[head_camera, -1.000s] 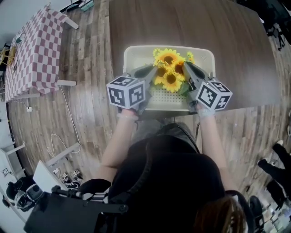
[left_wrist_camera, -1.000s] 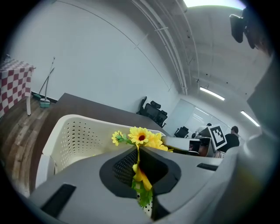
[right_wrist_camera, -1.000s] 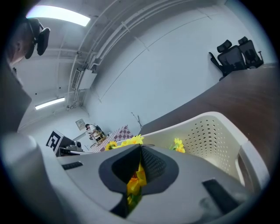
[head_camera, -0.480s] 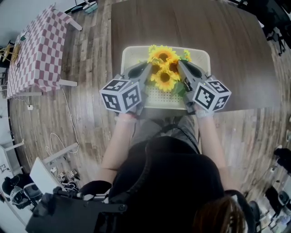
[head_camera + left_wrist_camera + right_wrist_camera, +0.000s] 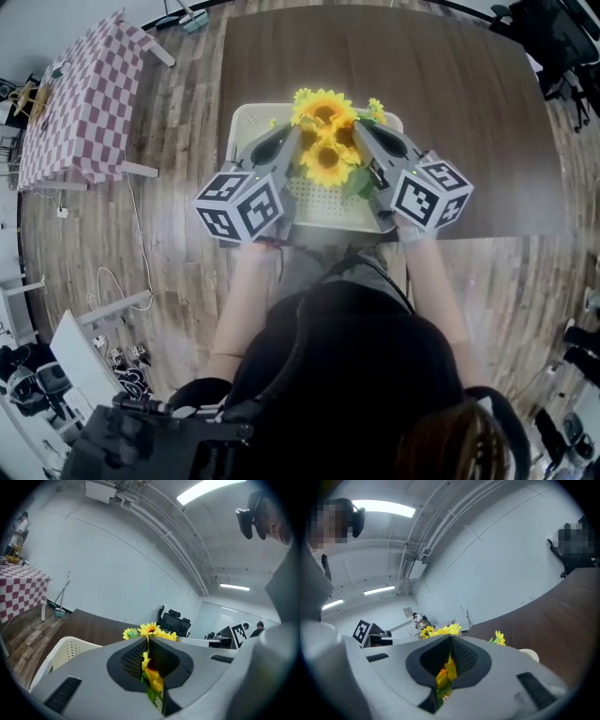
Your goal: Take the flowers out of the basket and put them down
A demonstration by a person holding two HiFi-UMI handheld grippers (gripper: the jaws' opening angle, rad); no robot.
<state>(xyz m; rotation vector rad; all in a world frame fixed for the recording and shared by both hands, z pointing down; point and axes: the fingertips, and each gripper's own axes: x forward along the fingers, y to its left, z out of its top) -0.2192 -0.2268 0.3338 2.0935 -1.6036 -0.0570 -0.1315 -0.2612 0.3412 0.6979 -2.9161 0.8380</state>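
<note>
A bunch of yellow sunflowers (image 5: 323, 131) with green leaves hangs above the cream perforated basket (image 5: 242, 127), which stands on the dark wooden table (image 5: 459, 94). My left gripper (image 5: 292, 142) is shut on the bunch from the left, and my right gripper (image 5: 361, 136) is shut on it from the right. In the left gripper view, petals and a leaf are pinched in the left gripper (image 5: 148, 640), with blooms (image 5: 150, 630) above the tips and the basket (image 5: 65, 649) lower left. In the right gripper view, the right gripper (image 5: 450, 637) pinches petals below the blooms (image 5: 440, 631). The stems are hidden.
The basket sits at the table's near edge, in front of the person's body. A red-and-white checked table (image 5: 80, 103) stands to the left on the wood floor. Black office chairs (image 5: 553, 37) are at the far right. Cables and gear lie on the floor at lower left.
Both grippers have risen together with the flower bunch, which now sits higher above the basket. The basket has stayed on the table.
</note>
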